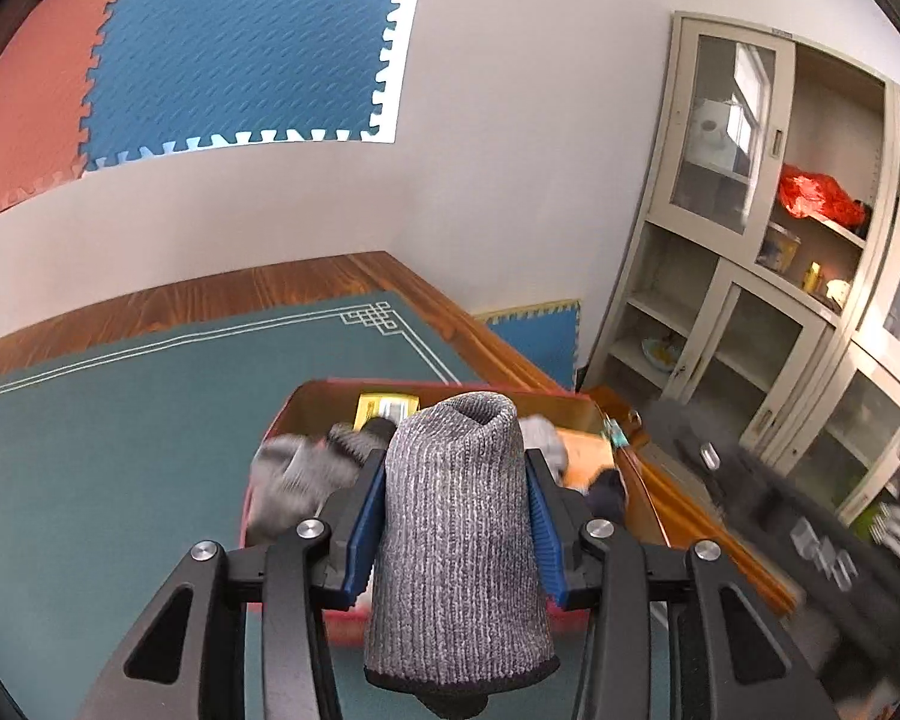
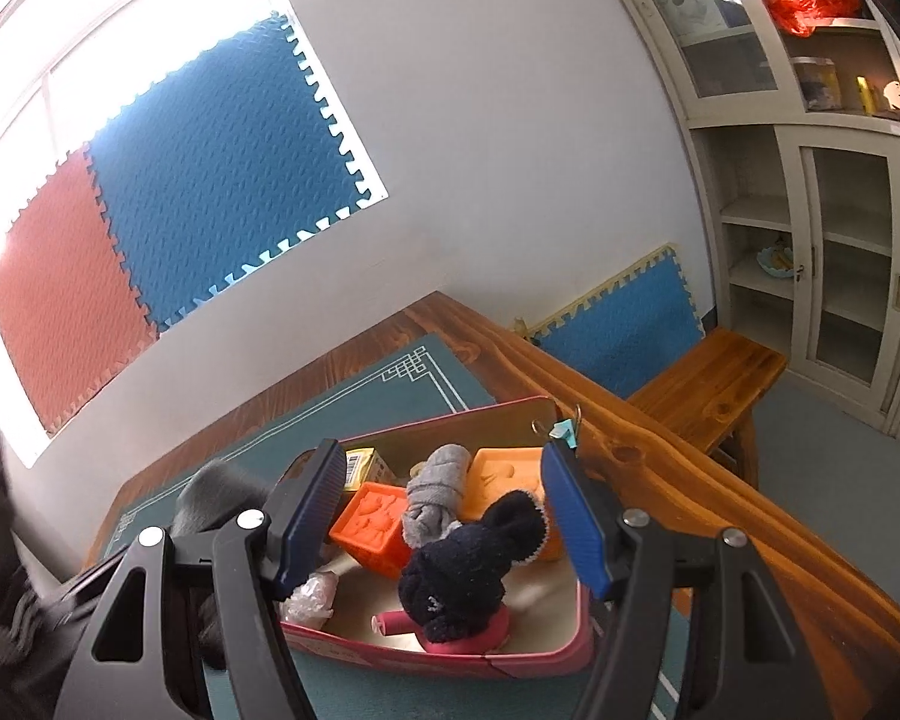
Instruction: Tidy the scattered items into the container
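My left gripper point(image 1: 455, 483) is shut on a grey knitted sock point(image 1: 456, 540) and holds it above the near edge of the red box point(image 1: 306, 399). The sock's fingers hang blurred to the left. My right gripper point(image 2: 444, 504) is open and empty above the red box point(image 2: 546, 657). In the box lie a dark navy sock point(image 2: 468, 570), a rolled grey sock point(image 2: 435, 498), two orange blocks point(image 2: 372, 528), a yellow carton point(image 2: 363, 465), a pink item point(image 2: 480, 636) and a crumpled clear wrapper point(image 2: 312, 597).
The box sits on a teal mat point(image 1: 120, 420) on a wooden table point(image 2: 660, 480). A wooden bench point(image 2: 714, 384) stands beyond the table's right edge. Beige glass-door cabinets point(image 1: 750, 240) line the right wall. Foam tiles point(image 2: 210, 150) cover the window.
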The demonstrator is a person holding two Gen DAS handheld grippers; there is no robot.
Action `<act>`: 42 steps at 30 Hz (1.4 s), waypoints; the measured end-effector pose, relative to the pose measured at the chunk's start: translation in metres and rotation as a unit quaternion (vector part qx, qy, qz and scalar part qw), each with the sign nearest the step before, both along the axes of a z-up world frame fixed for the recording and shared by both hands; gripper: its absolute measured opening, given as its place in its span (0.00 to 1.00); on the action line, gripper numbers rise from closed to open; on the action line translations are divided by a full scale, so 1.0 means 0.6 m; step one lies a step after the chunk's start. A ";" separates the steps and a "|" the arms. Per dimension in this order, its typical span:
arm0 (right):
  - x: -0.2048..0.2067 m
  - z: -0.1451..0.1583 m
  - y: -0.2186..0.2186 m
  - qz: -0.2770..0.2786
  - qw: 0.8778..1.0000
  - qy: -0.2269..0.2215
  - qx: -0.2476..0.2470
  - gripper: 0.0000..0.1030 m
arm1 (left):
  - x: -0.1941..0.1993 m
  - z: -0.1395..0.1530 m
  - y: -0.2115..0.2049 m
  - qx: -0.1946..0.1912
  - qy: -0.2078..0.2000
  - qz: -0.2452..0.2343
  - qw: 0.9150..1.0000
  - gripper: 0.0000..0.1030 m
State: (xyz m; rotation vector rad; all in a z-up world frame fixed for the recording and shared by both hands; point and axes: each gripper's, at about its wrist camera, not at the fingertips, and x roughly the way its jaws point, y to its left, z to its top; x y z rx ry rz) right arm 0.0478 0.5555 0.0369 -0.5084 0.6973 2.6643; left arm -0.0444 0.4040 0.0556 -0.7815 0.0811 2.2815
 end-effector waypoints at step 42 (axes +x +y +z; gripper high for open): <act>-0.004 -0.009 -0.068 0.035 0.998 -0.026 0.052 0.86 | 0.069 -0.048 -0.131 -0.049 0.027 0.134 0.989 0.91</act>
